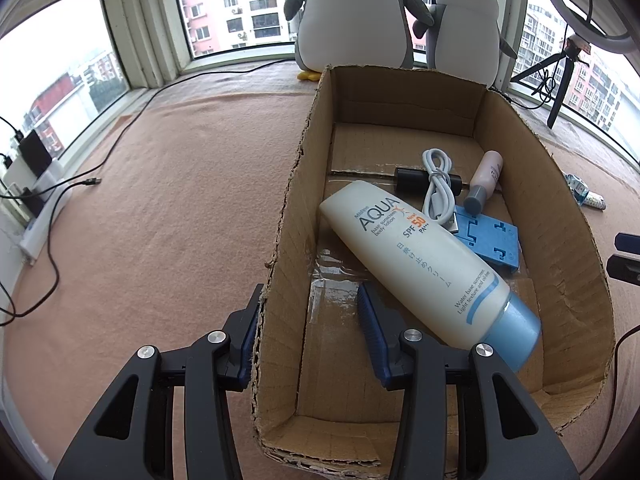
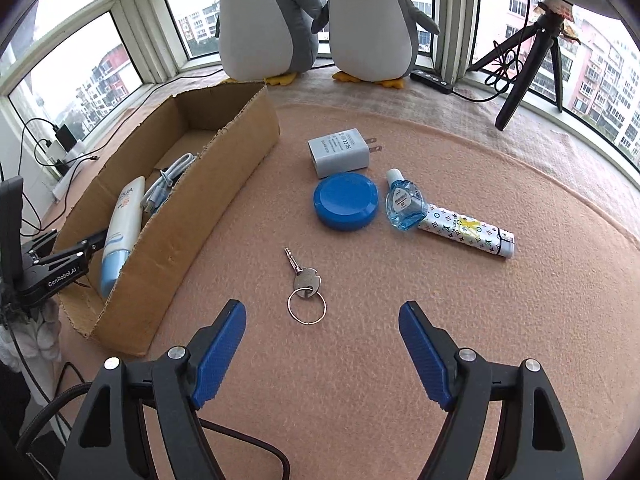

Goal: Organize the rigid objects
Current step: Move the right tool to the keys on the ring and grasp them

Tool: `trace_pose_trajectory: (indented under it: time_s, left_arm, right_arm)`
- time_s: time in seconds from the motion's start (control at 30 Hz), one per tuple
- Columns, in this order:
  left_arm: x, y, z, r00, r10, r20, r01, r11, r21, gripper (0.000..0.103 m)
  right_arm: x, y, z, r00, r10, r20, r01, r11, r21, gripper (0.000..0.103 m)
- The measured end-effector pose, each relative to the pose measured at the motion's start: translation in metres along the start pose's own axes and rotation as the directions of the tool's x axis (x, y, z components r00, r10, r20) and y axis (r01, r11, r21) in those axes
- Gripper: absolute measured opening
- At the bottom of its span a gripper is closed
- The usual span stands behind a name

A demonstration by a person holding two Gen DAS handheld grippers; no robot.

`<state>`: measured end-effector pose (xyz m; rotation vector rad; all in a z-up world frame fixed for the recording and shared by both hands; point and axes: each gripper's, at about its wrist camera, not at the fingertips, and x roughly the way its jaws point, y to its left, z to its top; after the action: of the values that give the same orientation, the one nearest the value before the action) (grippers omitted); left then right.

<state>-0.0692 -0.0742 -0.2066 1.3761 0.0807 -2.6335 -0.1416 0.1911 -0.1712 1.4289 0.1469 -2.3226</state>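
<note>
Left gripper (image 1: pixel 308 332): jaws spread, straddling the near-left wall of the open brown cardboard box (image 1: pixel 576 216). One blue pad sits outside the wall, the other inside, nothing pinched.

In the box, centre-right of the left wrist view: a cream sunscreen tube with a light blue cap (image 1: pixel 424 264) lies diagonally, cap toward lower right. Behind it are a coiled white USB cable (image 1: pixel 438 188), a small black cylindrical gadget (image 1: pixel 408 180) partly under the cable, a pale pink bottle with a grey cap (image 1: pixel 484 180) and a flat blue plastic stand (image 1: pixel 492 242). The cable's plug rests on the stand's edge.

Right gripper (image 2: pixel 322 354): jaws wide apart, empty, over the pinkish felt mat (image 2: pixel 400 360) at the bottom of the right wrist view.

Just ahead of it, near frame centre, is a silver key on a metal split ring (image 2: pixel 306 288), flat on the mat. Further up lie a white wall charger with two prongs (image 2: pixel 340 152) and, just below it, a round blue lidded case (image 2: pixel 345 201). Right of the case is a small clear blue liquid bottle (image 2: pixel 402 204), touching a white patterned tube (image 2: pixel 468 234) that runs toward the right. All four lie outside the box, which sits at left of that view.

Two grey-white plush penguins (image 2: pixel 312 20) stand at the windows, top centre. A black tripod (image 2: pixel 532 60) is at upper right.
</note>
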Motion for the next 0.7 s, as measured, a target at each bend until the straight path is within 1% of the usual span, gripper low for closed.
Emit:
trace_pose_trajectory:
  time_s: [0.17,0.23,0.37,0.43,0.57,0.7]
  left_arm:
    - [0.000,0.002,0.000,1.000,-0.001,0.001,0.001,1.000,-0.004,0.043]
    - [0.000,0.003,0.000,1.000,-0.001,0.001,0.001,1.000,-0.003,0.043]
    - [0.000,0.002,0.000,1.000,-0.001,0.001,0.001,1.000,-0.003,0.043]
    - [0.000,0.002,0.000,1.000,-0.003,0.001,0.003,1.000,-0.005,0.043]
    - [0.000,0.002,-0.001,1.000,-0.006,0.001,0.006,1.000,-0.010,0.043]
    - [0.000,0.002,-0.001,1.000,-0.008,0.002,0.008,1.000,-0.014,0.043]
  right_arm:
    - [0.013,0.004,0.000,0.999,0.018,-0.040,-0.019,1.000,-0.025,0.057]
    - [0.016,0.009,0.000,0.999,0.011,-0.051,-0.014,0.999,-0.052,0.050]
    - [0.024,0.018,0.001,0.998,-0.006,-0.067,0.000,0.996,-0.088,0.048]
    - [0.029,0.019,0.001,0.997,-0.021,-0.078,0.013,0.995,-0.099,0.042]
    - [0.031,0.018,0.005,0.997,-0.023,-0.079,0.015,0.995,-0.103,0.038]
    - [0.031,0.016,0.006,0.996,-0.026,-0.080,0.017,0.995,-0.102,0.030]
